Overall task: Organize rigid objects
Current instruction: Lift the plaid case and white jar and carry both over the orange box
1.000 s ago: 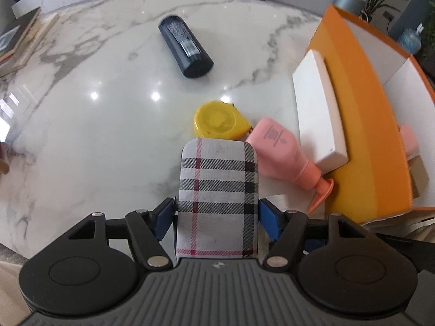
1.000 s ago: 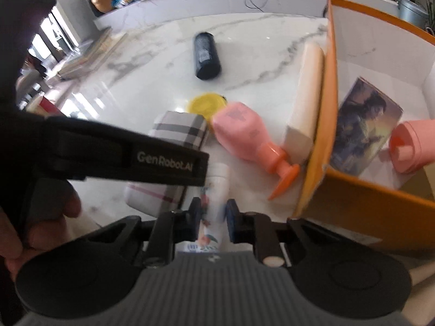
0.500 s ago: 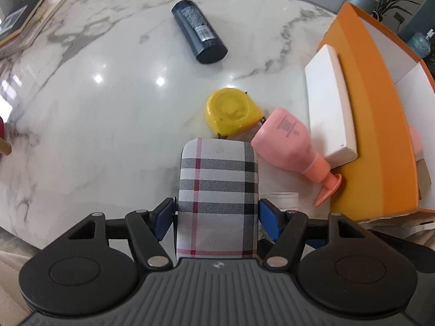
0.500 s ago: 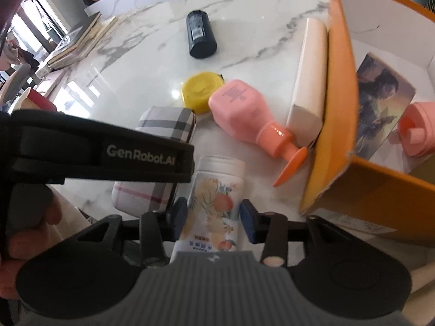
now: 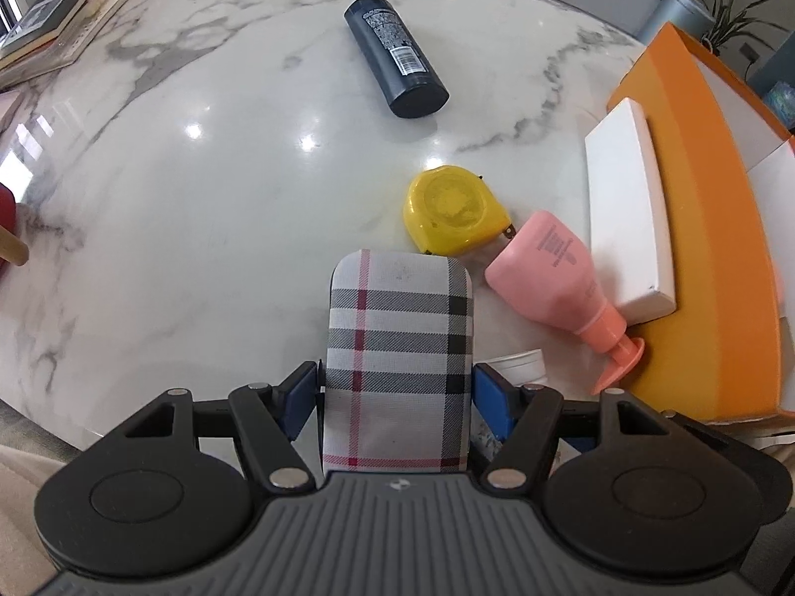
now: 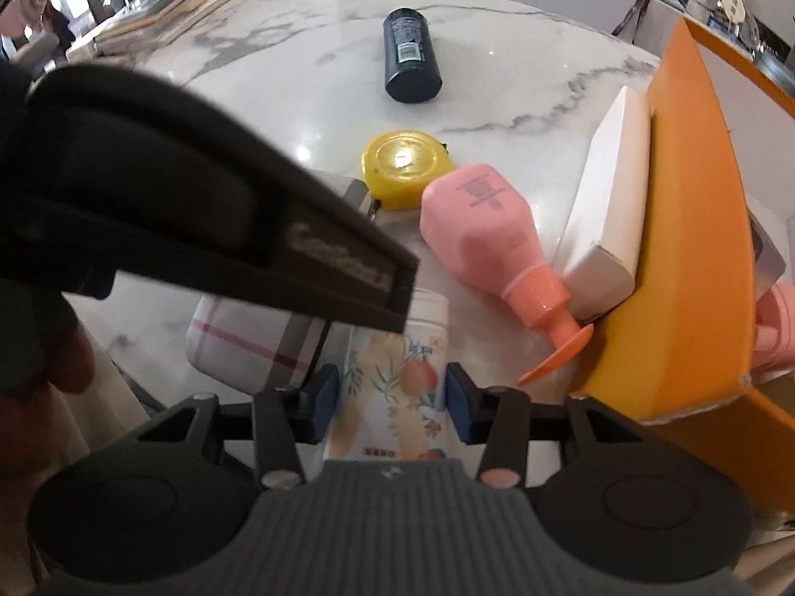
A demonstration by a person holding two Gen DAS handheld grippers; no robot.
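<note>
My left gripper (image 5: 395, 392) is shut on a plaid case (image 5: 397, 347), white with grey and red stripes, held above the marble table; the case also shows in the right wrist view (image 6: 248, 342). My right gripper (image 6: 392, 392) is shut on a white jar with a peach print (image 6: 397, 372), whose lid shows in the left wrist view (image 5: 516, 365). On the table lie a yellow tape measure (image 5: 449, 208), a pink pump bottle (image 5: 551, 273), a dark cylindrical bottle (image 5: 395, 54) and a white box (image 5: 626, 208) against the orange box (image 5: 705, 228).
The orange box (image 6: 695, 208) stands at the right and holds a pink item (image 6: 777, 318). Books (image 5: 54, 25) lie at the table's far left edge. The left gripper's body (image 6: 198, 208) blocks much of the right wrist view.
The right gripper's jaws widened and closed on the peach-print jar's wider sides, no longer end-on. Both views have pulled back and shifted; the left gripper still holds the plaid case.
</note>
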